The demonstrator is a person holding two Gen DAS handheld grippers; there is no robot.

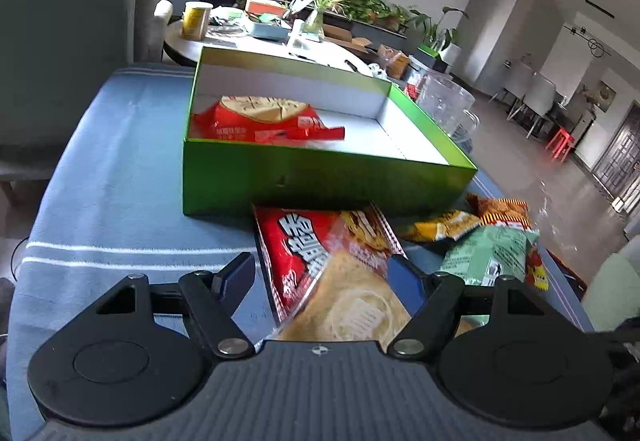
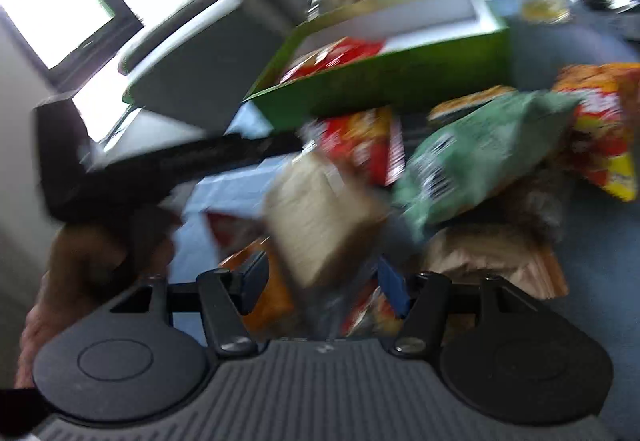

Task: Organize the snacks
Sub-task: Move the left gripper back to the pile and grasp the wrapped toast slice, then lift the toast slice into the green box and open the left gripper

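Note:
A green box (image 1: pixel 320 177) with a white inside stands on the blue cloth and holds one red snack bag (image 1: pixel 264 121). In front of it lie a red snack bag (image 1: pixel 296 253), a beige bag (image 1: pixel 352 305), a green bag (image 1: pixel 488 253) and yellow-orange bags (image 1: pixel 440 227). My left gripper (image 1: pixel 320 277) is open, its fingers on either side of the beige and red bags. The right wrist view is blurred: my right gripper (image 2: pixel 320 277) is open over the snack pile, with the beige bag (image 2: pixel 320 213) between its fingers. The green box (image 2: pixel 380 81) lies beyond it.
A grey armchair (image 1: pixel 68 41) stands at the left. A clear plastic jug (image 1: pixel 448 105) stands right of the box. A round table (image 1: pixel 248 41) with a yellow can and clutter is behind. The left gripper body (image 2: pixel 160 165) crosses the right wrist view.

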